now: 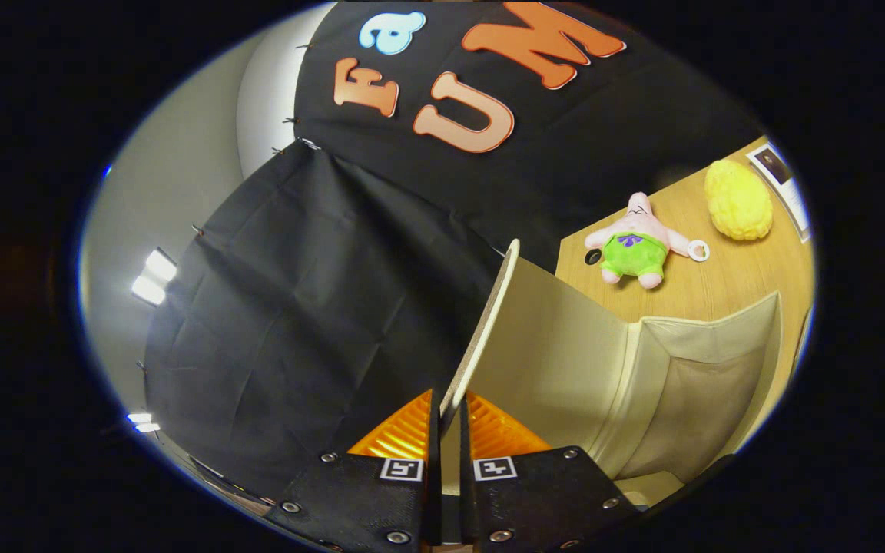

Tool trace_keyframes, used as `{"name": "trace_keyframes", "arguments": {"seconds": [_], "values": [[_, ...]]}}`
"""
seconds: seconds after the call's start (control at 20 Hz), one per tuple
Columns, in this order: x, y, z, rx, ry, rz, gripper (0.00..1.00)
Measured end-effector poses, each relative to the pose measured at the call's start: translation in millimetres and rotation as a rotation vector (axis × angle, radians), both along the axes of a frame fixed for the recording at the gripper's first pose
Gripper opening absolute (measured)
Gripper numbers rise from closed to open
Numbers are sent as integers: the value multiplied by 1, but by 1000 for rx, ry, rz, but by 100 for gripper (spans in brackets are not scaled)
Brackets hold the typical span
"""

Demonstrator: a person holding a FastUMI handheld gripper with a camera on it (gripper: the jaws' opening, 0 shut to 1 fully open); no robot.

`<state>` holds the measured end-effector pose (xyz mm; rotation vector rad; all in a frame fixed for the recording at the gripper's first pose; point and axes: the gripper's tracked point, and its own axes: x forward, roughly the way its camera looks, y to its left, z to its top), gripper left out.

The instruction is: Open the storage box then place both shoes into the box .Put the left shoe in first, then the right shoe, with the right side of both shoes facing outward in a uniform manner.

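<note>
My gripper [449, 411] is shut on the edge of the storage box's lid [542, 338], a beige flap that stands raised and runs away from the fingers. Both fingers [412, 430] press on the lid's rim from either side. To the right of the lid the open box [688, 384] shows its pale fabric inner walls. I see no shoe inside the part of the box that shows.
Beyond the box, on the wooden table [719, 284], lie a pink and green plush toy [638, 246] and a yellow plush [738, 201]. A framed card [780, 180] stands at the table's far edge. Black cloth [319, 307] hangs to the left.
</note>
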<state>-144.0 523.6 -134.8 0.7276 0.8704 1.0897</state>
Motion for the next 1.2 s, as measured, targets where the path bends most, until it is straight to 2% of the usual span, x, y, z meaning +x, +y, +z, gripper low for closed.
{"name": "trace_keyframes", "arguments": {"seconds": [0.2,0.3,0.4,0.45,0.55,0.85,1.2], "values": [[-4,31,-6,-88,-88,22,11],[-7,40,-2,-106,-135,40,20],[-9,42,0,-119,-174,44,52],[-6,41,-2,-129,-184,39,79],[4,32,-8,-163,-210,-1,97],[53,-21,-16,-270,-315,-180,98],[113,-131,-24,-464,-472,-430,98]]}}
